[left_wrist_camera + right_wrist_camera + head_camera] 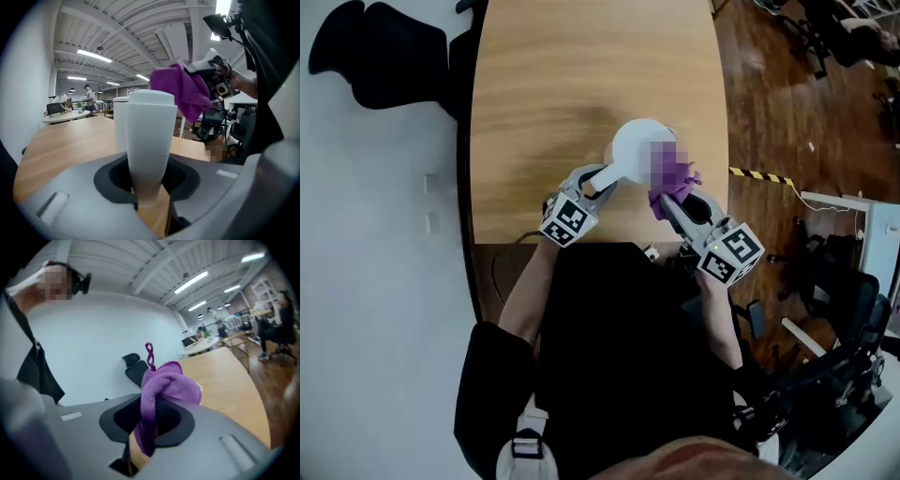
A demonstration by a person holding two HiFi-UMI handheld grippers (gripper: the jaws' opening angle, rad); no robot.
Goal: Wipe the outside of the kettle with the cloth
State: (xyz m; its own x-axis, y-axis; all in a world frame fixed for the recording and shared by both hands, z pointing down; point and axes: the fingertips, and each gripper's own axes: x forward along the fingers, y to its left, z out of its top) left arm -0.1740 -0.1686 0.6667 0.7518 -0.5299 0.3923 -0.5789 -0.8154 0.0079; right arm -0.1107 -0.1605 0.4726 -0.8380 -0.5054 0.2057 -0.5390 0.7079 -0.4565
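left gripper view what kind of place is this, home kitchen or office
Most likely an open-plan office or lab: long strip lights under an exposed ceiling, a far desk with a monitor and people by it, and a black office chair beside the wooden table.

We see a white kettle [639,150], smooth and matte, upright near the near edge of the table [581,66]; we cannot tell whether its base rests on the wood. Its broad handle [148,136] narrows downward and is pinched between the jaws of the left gripper [602,181]. The cloth [675,181] is purple, fleecy and bunched, with a small loop standing up from it. It is clamped in the right gripper [667,204], just beside the kettle's upper right side; we cannot tell whether it touches.
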